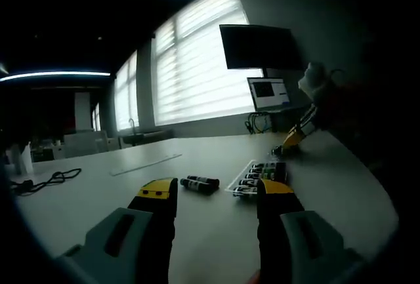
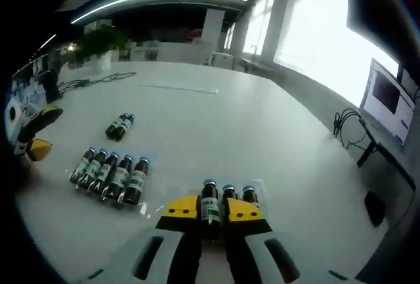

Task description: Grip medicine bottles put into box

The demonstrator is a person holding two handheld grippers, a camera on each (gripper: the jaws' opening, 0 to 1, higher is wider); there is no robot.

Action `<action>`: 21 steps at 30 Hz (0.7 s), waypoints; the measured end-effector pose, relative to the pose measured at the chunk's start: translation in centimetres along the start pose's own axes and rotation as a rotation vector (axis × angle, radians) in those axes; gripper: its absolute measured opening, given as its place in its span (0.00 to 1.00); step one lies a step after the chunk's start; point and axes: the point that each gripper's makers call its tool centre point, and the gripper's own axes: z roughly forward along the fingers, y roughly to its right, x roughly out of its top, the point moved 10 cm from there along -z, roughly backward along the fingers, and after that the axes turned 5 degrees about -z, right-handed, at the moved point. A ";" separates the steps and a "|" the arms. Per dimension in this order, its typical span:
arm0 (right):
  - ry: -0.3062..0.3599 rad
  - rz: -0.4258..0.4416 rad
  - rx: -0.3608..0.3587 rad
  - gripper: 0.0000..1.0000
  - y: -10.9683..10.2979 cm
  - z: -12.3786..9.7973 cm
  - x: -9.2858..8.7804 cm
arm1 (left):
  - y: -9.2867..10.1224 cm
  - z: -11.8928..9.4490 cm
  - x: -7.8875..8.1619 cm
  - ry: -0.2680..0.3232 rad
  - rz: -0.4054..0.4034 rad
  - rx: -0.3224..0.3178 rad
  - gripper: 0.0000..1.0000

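In the right gripper view, wide bare counter spreads around the tray, up to the far edge. Left of the tray hovers the left gripper, jaws apart. Five bottles lie in the tray, two loose bottles beyond it, and three more to its right. The right gripper is clamped on the leftmost bottle of those three.

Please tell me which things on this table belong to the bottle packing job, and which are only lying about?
Job:
- bottle between the right hand-held gripper jaws
- two bottles beside it
- row of five bottles
- loose pair
- left hand-held gripper

Lying about:
- cable
- monitor
- plant
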 end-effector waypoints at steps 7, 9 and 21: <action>0.000 0.014 0.009 0.03 -0.4 0.0 0.0 | 0.0 0.0 0.0 -0.002 0.001 0.001 0.41; -0.006 0.014 0.007 0.01 -0.4 0.1 -0.1 | 0.0 0.0 0.0 -0.002 0.001 0.001 0.41; -0.015 0.020 0.013 0.00 -0.7 0.2 -0.2 | -0.1 0.0 -0.1 -0.003 0.000 0.002 0.41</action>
